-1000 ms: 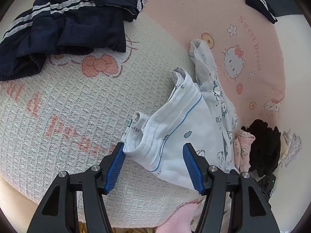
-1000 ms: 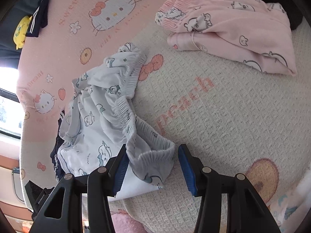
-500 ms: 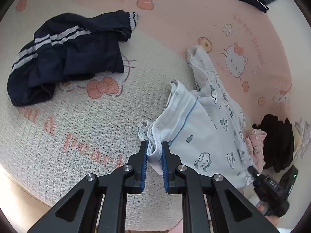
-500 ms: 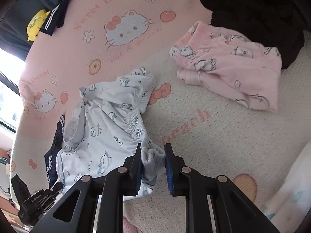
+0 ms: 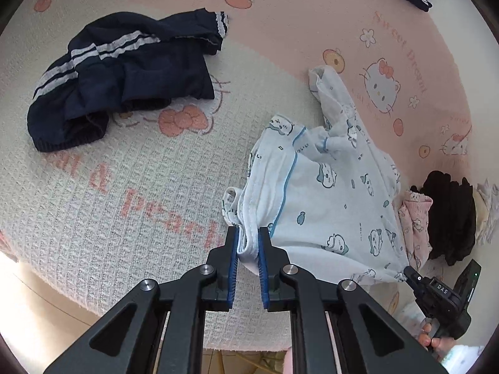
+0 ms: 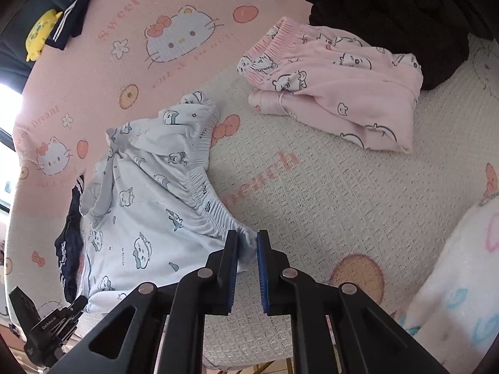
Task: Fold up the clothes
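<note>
- The light blue printed shorts (image 5: 327, 193) lie crumpled on the waffle-weave blanket (image 5: 124, 205), near its border with the pink cartoon sheet (image 5: 312, 31).
- The left gripper (image 5: 248, 243) is clamped narrowly on a bunched white hem of the shorts, at the end away from the waist.
- The right gripper (image 6: 248, 244) has its jaws closing, with the gathered end of the elastic waistband (image 6: 199, 180) pinched between the blue pads.
- The cloth looks thin, soft and light; it sags and wrinkles between the two grips, so it should drape freely and not slip much on the ribbed pads.
- Good holds appear to be the waistband corners and the leg hems, where the fabric is doubled.
- The long axis appears to run from waistband to hem, roughly between the two grippers; the waistband edge faces the folded pink trousers (image 6: 336, 93).
- Dark blue striped shorts (image 5: 124, 71) lie well apart.
</note>
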The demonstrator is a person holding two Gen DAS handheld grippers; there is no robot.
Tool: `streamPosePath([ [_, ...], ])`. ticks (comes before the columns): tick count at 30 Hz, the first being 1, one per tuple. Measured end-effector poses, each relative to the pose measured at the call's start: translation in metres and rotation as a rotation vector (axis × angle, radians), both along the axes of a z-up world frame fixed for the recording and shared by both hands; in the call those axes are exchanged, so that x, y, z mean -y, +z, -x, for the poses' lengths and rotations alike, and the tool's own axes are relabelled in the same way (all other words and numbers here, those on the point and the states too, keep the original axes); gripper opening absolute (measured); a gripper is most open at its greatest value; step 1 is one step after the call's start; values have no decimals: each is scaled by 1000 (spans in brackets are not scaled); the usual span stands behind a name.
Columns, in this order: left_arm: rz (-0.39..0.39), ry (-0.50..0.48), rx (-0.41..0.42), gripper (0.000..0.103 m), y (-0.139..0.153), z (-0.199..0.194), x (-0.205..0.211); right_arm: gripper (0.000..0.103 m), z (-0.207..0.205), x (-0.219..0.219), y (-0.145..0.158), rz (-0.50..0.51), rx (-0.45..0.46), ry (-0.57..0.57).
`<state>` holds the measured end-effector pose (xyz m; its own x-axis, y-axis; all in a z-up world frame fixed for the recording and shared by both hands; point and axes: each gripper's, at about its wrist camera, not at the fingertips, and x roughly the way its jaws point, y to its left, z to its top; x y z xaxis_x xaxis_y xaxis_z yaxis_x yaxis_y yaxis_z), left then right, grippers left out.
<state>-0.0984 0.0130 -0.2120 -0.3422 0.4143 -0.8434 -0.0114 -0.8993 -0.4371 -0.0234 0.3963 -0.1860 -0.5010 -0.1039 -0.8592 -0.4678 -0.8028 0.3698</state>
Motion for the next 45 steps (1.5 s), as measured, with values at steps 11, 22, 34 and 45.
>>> streamPosePath([
  [11,-26,-24,21,9,1,-12,5,8,-15,-20,-3,86,-32,-35],
  [22,-342,148,-38,68,18,-11,35,44,-24,-27,-25,397,-54,-160],
  [34,-417,191,144,68,-25,-13,29,51,-5,-15,-46,471,-56,-165],
  [45,-323,149,132,67,-26,-2,12,51,18,-7,-44,361,-74,-57],
])
